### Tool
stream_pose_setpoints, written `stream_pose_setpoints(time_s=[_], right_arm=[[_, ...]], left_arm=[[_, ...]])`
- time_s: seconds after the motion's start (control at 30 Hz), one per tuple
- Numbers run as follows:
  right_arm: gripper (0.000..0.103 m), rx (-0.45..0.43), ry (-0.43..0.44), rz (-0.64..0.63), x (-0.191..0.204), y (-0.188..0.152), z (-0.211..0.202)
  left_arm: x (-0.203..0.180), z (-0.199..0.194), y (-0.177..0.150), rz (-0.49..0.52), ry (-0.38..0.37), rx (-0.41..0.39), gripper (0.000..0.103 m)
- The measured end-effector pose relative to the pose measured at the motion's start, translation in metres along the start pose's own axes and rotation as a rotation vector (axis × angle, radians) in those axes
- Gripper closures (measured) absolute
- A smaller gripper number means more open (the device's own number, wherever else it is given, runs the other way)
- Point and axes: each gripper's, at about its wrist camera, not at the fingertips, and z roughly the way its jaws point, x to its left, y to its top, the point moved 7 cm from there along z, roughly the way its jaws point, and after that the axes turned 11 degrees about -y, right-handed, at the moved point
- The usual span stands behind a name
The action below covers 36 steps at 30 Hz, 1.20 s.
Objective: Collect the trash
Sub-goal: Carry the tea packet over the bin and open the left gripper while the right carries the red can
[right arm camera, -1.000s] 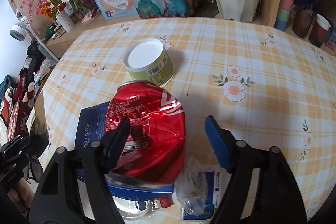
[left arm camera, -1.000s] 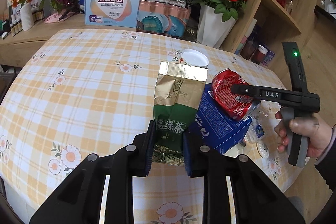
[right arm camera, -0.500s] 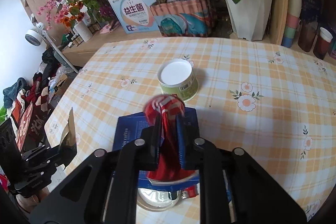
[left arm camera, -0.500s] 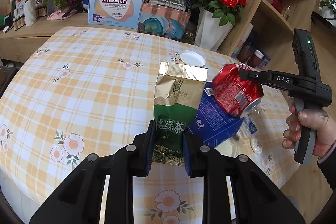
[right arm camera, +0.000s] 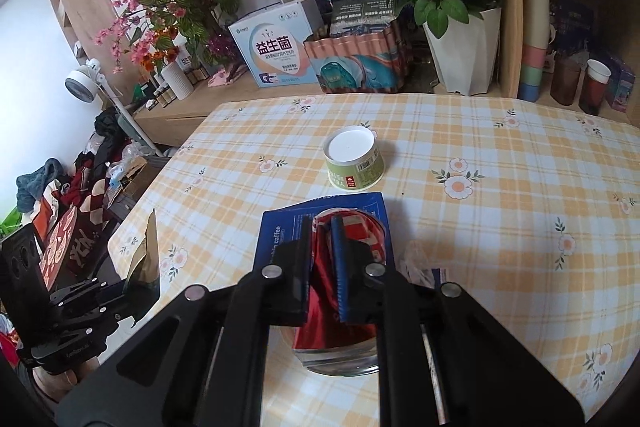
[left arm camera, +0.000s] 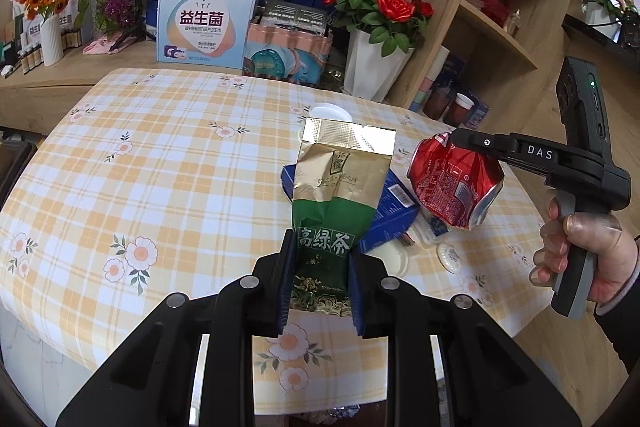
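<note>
Your left claw is clamped on the lower end of a green-and-gold tea bag, held up off the checked counter. Beside it, your right claw is still closing, its pads pressing on a crushed red can, which hangs clear of the cloth in your right hand. So two pieces of trash are in hand, though neither has gone into a bin; no bin shows in either view. Just beneath the can lie a flat blue coffee box, a clear wrapper and a glass dish at the near edge. Farther back, a small green tub with a white lid stands alone on the cloth. By these pictures the job looks barely under way, with those pieces left to gather.
</note>
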Motion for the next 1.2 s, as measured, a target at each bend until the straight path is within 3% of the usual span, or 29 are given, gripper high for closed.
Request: stream_pose_setpoints(time_s=[0.37, 0.67, 0.8, 1.07, 1.2], right_arm=[[0.090, -0.081, 0.023, 0.022, -0.002, -0.043, -0.078], [0.090, -0.131, 0.015, 0.074, -0.013, -0.097, -0.133], [0.090, -0.136, 0.012, 0.105, -0.017, -0.119, -0.147], [0.090, -0.127, 0.005, 0.133, -0.020, -0.152, -0.164], [0.090, -0.118, 0.000, 0.128, -0.018, -0.163, -0.166]], left_arm=[[-0.053, -0.028, -0.046, 0.044, -0.100, 0.057, 0.080], [-0.091, -0.035, -0.109, 0.069, -0.183, 0.153, 0.080], [-0.098, -0.027, -0.137, 0.064, -0.202, 0.219, 0.078], [-0.105, -0.014, -0.165, 0.064, -0.210, 0.279, 0.075], [-0.107, -0.010, -0.174, 0.057, -0.221, 0.292, 0.066]])
